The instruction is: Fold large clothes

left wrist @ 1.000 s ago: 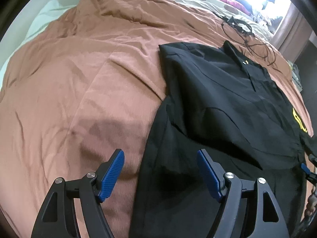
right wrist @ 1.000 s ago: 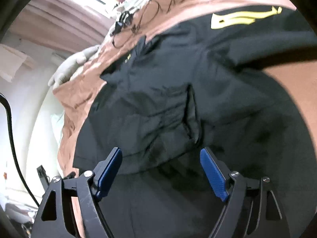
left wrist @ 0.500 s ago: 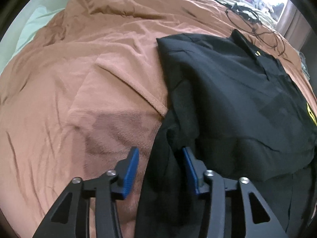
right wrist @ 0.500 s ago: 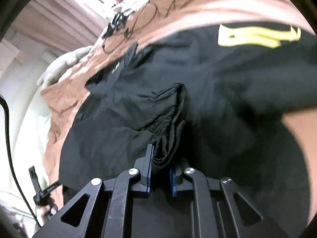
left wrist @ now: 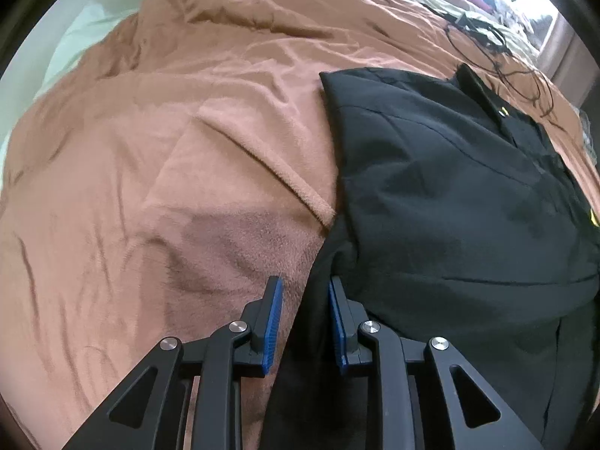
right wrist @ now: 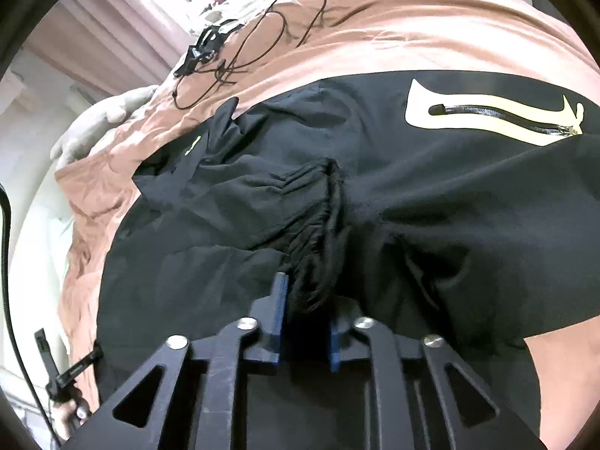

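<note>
Black jacket (left wrist: 450, 202) on brown blanket (left wrist: 187, 150): my left tongs (left wrist: 303, 315), wide a second ago, now nearly closed on hem; right tongs (right wrist: 305, 322) clamp bunched fabric. Fold lift can start.

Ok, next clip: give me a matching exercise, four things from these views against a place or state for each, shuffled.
Things:
1. left gripper
2. right gripper
3. black cable
4. yellow zip pocket

States:
A. loose on the brown blanket
B. flat on the jacket, away from both grippers
C. clamped on a gathered bunch
D. closing on the jacket's side edge

Pairs: 1-D, 2-C, 3-A, 4-B
</note>
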{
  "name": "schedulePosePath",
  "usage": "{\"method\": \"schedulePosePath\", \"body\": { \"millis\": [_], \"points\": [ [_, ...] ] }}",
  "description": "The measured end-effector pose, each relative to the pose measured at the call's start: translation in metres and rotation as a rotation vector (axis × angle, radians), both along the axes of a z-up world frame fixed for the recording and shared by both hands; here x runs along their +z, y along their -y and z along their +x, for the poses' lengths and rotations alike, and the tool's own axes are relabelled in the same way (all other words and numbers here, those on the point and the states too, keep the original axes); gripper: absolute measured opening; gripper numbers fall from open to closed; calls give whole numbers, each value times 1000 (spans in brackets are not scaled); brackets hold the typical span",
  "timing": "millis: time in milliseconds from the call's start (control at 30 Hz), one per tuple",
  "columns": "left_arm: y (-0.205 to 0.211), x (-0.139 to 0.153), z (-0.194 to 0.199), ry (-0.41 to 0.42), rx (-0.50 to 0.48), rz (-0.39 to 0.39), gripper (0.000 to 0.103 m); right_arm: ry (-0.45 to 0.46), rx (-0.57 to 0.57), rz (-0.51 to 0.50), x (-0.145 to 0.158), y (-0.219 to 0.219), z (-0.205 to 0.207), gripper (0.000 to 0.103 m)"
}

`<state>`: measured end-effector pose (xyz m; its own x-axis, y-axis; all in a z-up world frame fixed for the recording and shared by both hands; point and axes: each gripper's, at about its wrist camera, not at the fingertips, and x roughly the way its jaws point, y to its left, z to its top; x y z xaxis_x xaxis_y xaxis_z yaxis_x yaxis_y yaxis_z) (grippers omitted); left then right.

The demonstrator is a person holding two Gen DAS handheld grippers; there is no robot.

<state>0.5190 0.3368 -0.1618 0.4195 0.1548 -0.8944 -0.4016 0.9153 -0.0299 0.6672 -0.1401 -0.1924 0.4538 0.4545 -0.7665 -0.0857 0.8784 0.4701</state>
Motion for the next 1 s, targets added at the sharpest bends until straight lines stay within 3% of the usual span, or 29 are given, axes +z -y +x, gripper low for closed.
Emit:
{"method": "schedulePosePath", "body": {
  "millis": [67,100,167,267,333,400,633,800,1000],
  "points": [
    [5,8,-4,-1,-13,9,26,27,-3,21,8,9,-7,70],
    [5,12,-6,4,-14,-4,27,36,-10,33,11,14,-10,75],
    [6,19,-11,21,-10,-44,30,41,-17,64,19,25,-16,75],
    [12,33,-19,61,-2,-66,53,84,-37,43,33,40,-32,75],
    [20,45,-26,101,-4,-67,75,113,-45,24,43,51,-43,75],
    [29,55,-32,138,-11,-88,83,119,-43,36,49,66,-54,75],
    [70,86,-36,198,-66,-121,86,133,-127,-8,75,136,-86,76],
    [106,110,-39,258,-96,-151,93,173,-196,-16,102,193,-108,100],
    [154,136,-41,342,-124,-207,99,202,-281,7,129,266,-134,102]
  ]
}}
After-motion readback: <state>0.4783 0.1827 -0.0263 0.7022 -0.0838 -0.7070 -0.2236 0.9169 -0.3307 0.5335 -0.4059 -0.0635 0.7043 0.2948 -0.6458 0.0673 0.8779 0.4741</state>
